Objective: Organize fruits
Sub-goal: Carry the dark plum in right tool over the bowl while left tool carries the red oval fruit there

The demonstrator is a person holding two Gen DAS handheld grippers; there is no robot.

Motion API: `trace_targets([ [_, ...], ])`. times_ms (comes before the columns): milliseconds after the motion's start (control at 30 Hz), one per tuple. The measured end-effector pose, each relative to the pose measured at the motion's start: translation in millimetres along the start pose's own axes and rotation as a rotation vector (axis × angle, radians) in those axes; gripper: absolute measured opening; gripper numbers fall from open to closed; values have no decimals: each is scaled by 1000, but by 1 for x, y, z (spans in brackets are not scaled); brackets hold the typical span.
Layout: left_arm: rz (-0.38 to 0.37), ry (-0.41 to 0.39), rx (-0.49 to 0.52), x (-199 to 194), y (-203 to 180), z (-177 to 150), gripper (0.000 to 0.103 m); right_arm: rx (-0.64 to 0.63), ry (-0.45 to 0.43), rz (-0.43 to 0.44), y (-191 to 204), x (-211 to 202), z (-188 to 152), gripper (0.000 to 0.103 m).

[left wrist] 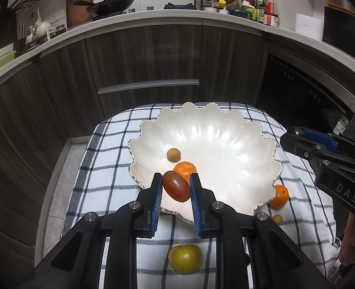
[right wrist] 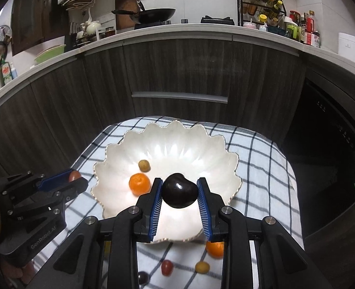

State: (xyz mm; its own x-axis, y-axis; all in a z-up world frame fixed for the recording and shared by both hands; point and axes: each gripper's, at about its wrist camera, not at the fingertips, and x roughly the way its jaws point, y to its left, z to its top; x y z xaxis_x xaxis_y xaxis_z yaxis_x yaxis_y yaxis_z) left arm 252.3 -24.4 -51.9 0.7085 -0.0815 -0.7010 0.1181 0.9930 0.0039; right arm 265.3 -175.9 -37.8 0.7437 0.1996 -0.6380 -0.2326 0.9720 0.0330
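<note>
Fruits are lying around and inside the white scalloped bowl (left wrist: 225,130) on the checked cloth (left wrist: 105,168). Nearest, on the cloth before the bowl's near rim, a yellow-green citrus (left wrist: 186,258) is resting; a mandarin (left wrist: 279,196) is touching the bowl's right rim. The left gripper (left wrist: 176,183) is pinching a reddish-brown oval fruit (left wrist: 176,186) over the bowl's near edge. The right gripper (right wrist: 180,187) is clamping a dark glossy plum (right wrist: 180,190) above the bowl. Farther in, an orange mandarin (right wrist: 139,183) and a small tan fruit (right wrist: 144,165) are sitting inside the bowl.
</note>
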Motion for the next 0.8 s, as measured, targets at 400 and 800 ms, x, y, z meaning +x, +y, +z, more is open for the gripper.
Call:
trace_targets([
  [400,19,7,-17,30,9,14,24,1,10,-12,-4,27,15,30],
  [800,28,24,-20,59,14,23,24,2,26,-14,-5,53,22,30],
])
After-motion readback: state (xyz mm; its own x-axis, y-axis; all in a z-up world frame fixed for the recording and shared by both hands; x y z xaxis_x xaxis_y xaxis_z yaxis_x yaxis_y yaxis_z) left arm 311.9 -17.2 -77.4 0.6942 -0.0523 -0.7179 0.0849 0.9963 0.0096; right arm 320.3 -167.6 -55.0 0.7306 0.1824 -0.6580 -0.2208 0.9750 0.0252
